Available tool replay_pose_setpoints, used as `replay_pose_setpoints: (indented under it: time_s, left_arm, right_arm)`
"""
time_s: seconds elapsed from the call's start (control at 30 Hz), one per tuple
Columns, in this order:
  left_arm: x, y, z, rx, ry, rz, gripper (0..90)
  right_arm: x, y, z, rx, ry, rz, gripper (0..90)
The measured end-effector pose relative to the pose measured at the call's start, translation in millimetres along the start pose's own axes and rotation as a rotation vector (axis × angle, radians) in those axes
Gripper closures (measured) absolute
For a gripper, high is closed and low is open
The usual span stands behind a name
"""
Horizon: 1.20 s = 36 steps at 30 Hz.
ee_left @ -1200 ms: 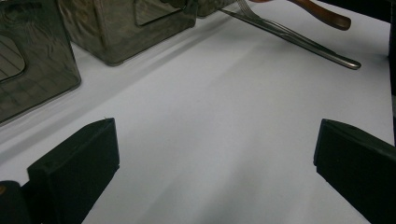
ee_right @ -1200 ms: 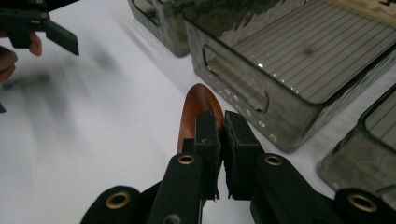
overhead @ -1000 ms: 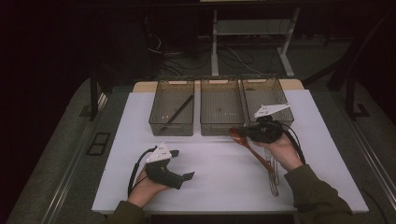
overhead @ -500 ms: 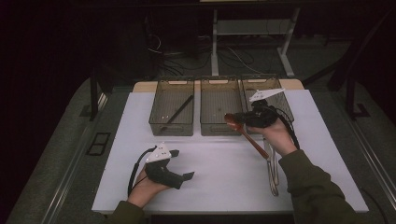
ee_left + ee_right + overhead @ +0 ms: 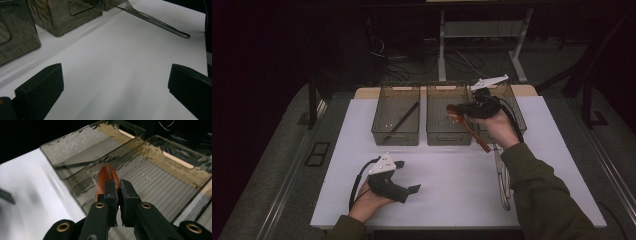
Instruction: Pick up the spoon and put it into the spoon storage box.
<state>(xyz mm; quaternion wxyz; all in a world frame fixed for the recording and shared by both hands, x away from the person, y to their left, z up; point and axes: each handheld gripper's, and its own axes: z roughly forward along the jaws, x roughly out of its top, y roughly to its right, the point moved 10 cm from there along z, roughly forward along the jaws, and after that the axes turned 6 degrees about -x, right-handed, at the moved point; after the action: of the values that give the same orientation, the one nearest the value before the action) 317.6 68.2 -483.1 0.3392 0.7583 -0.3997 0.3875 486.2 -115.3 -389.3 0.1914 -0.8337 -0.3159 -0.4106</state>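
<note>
A reddish-brown wooden spoon (image 5: 468, 129) hangs in the air with my right gripper (image 5: 460, 111) shut on it near the bowl, its handle slanting down toward the table. In the right gripper view the spoon's bowl (image 5: 106, 176) pokes out past the closed right gripper (image 5: 118, 187), above the middle clear tray (image 5: 160, 185). My left gripper (image 5: 408, 176) rests on the white table top (image 5: 452, 185) at the near left, open. Only bare white surface lies between the jaws of the left gripper (image 5: 115, 77).
Three clear trays stand in a row at the back: the left tray (image 5: 394, 137) holds a black stick (image 5: 402, 117), then the middle tray (image 5: 447, 137) and the right tray (image 5: 514, 107). Metal cutlery (image 5: 502, 180) lies on the table at the right; a fork (image 5: 155, 21) is among it.
My right gripper has risen from the table with the wooden spoon and carried it back and left, over the middle tray. The left gripper has stayed where it was.
</note>
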Motion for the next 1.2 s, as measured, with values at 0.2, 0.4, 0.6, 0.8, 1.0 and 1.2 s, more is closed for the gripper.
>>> replay_pose_setpoints:
  time_s: [0.2, 0.4, 0.6, 0.8, 1.0, 1.2]
  left_arm:
    - [-0.2, 0.2, 0.6, -0.002, 0.0, 0.005, 0.0]
    - [0.5, 0.8, 0.2, -0.004, 0.0, 0.014, 0.0]
    - [1.1, 2.9, 1.6, -0.01, 0.003, 0.011, 0.0]
    - [0.8, 3.7, 2.7, -0.017, -0.006, 0.018, 0.0]
    - [0.8, 5.6, 4.0, -0.026, -0.006, 0.019, 0.0]
    - [0.6, 6.6, 4.6, -0.031, -0.009, 0.021, 0.0]
  right_arm:
    - [17.9, 12.5, 15.2, -0.023, 0.004, 0.016, 83.7]
    - [34.7, 22.3, 31.1, -0.034, 0.029, 0.024, 83.6]
    - [45.3, 34.4, 44.0, -0.058, 0.043, 0.038, 83.6]
    - [47.3, 45.0, 59.5, -0.087, 0.043, 0.061, 83.6]
    - [38.8, 50.5, 79.1, -0.119, 0.011, 0.062, 83.5]
    - [24.1, 44.5, 97.9, -0.122, -0.046, 0.04, 83.4]
